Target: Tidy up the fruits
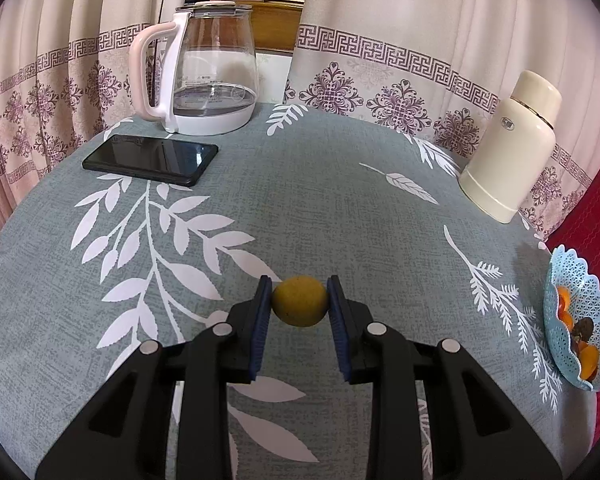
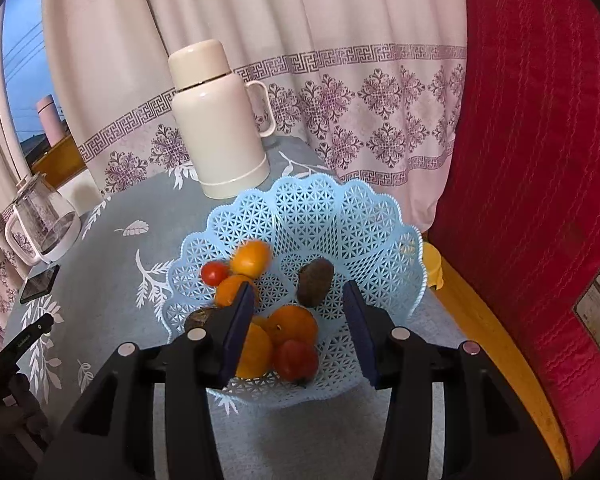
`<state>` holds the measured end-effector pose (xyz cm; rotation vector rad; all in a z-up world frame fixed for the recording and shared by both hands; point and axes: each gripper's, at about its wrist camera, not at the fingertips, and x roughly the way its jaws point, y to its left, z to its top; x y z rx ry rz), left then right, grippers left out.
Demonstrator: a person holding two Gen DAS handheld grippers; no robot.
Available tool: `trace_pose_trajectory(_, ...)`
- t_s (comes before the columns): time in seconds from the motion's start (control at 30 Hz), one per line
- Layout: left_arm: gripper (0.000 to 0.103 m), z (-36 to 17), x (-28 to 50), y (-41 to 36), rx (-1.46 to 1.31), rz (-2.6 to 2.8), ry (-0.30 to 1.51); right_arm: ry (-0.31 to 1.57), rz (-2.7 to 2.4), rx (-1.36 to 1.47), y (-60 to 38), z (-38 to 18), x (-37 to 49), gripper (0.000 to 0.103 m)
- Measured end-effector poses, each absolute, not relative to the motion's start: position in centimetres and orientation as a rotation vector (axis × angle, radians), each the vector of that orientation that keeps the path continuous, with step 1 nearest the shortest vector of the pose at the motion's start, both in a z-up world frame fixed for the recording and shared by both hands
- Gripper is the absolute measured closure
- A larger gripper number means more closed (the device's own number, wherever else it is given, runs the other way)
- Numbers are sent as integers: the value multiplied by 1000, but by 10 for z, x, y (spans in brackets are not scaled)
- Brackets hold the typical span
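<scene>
**Yellow fruit pinched, basket waiting**

The left tongs [image 1: 299, 302] clamp a small, matte yellow fruit [image 1: 299, 301] low in the frame's centre, over the leaf-printed worktop [image 1: 300, 208]. The right tongs [image 2: 300, 304] stand apart, empty, above the lacy blue plastic basket [image 2: 364, 216] of oranges, tomatoes and a dark fruit. Small print on the glass kettle [image 1: 204, 72] and cream flask [image 1: 512, 148] is too small to read; the tongs partly hide some fruit.

Leaf-print table [image 1: 300, 200] (grey-green): kettle [image 1: 204, 72], phone [image 1: 150, 159], flask [image 1: 512, 148], basket [image 2: 316, 216].
</scene>
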<state>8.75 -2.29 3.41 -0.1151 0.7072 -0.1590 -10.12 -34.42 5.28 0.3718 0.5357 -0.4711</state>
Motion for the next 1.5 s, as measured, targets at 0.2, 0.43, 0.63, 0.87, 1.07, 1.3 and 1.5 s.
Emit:
trace_pose_trajectory(0.2, 74, 34, 87, -25, -100, -162, 703, 521, -488, 333, -335, 54, -113, 55)
trace_pose_trajectory(0.43, 74, 36, 85, -26, -85, -148, 695, 497, -503, 370, -339, 46, -133, 55)
trace_pose_trajectory(0.63, 74, 35, 79, -30, -81, -154, 717, 492, -492, 396, -338, 38, -150, 54)
trace_pose_trajectory(0.87, 74, 44, 66, -43, -77, -191, 715, 495, -470, 422, -339, 28, -157, 54)
trace_pose_trajectory(1.07, 74, 53, 53, -69, -57, -257, 712, 494, -455, 445, -341, 22, -160, 50)
trace_pose_trajectory(1.3, 74, 67, 43, -111, -22, -355, 702, 511, -437, 434, -334, 12, -162, 49)
trace_pose_trajectory(1.5, 74, 76, 37, -148, 5, -441, 696, 527, -408, 429, -328, 6, -159, 48)
